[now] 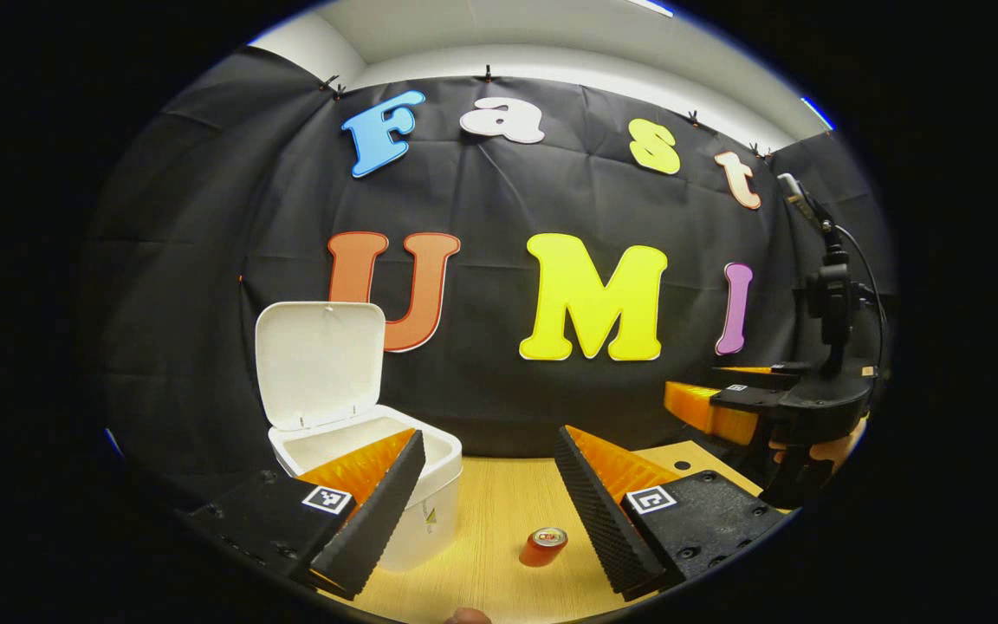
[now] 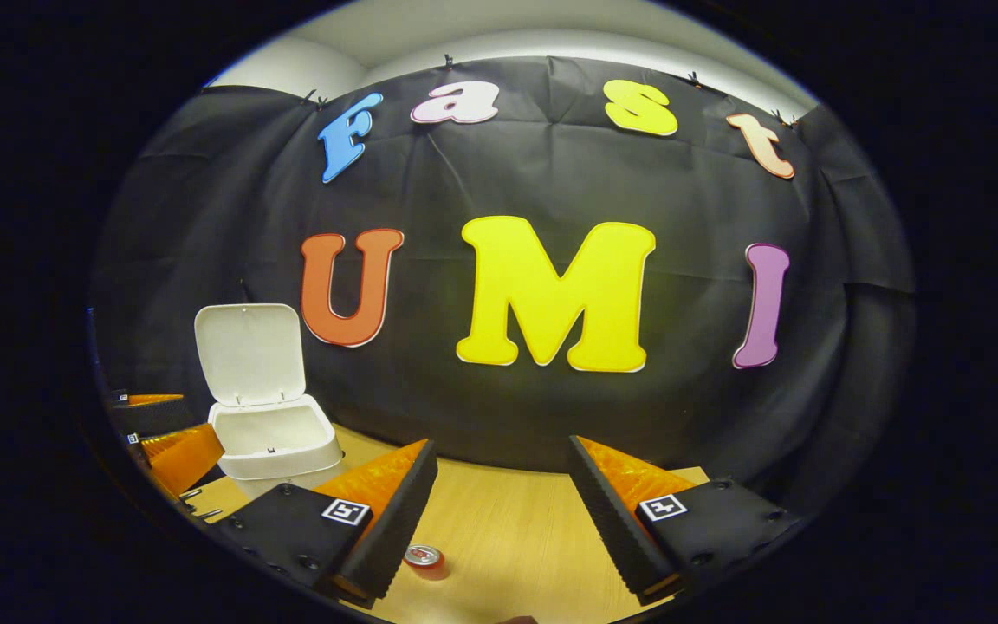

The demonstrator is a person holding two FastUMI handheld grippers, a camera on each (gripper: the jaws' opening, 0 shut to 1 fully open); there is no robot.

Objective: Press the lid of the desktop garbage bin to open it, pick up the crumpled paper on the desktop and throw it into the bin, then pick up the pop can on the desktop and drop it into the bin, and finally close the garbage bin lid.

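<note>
Left gripper view: bin (image 1: 430,511) at 9 o'clock on the surface (image 1: 499,555), lid (image 1: 319,362) up and standing near vertical on its rear hinge. Pop can (image 1: 543,547) on the wood at 6 o'clock, to the right of the bin and apart from it, sitting low between the two fingers of the left tool (image 1: 489,507). Left tool is released, jaws spread wide, nothing between them. Right tool (image 1: 729,407) at 3 o'clock, held above the surface. No crumpled paper to be made out on the wood; the inside of the bin is not visible enough to say whether it lies there.

Right gripper view: bin (image 2: 278,446) at 8 o'clock, lid (image 2: 249,351) raised. Can (image 2: 425,561) at 6 o'clock, just beside the left finger of the right tool (image 2: 503,511), which is also spread and empty. Left tool (image 2: 171,451) at 9 o'clock by the bin.

Risks, judged: the can is small, smooth and round; a squeeze off its middle could squirt it sideways or tip it and set it rolling. Carrying it in low could clip the bin's rim and shove the light bin. A knock on the upright lid could drop it shut too early. Both tools near the bin could collide.
</note>
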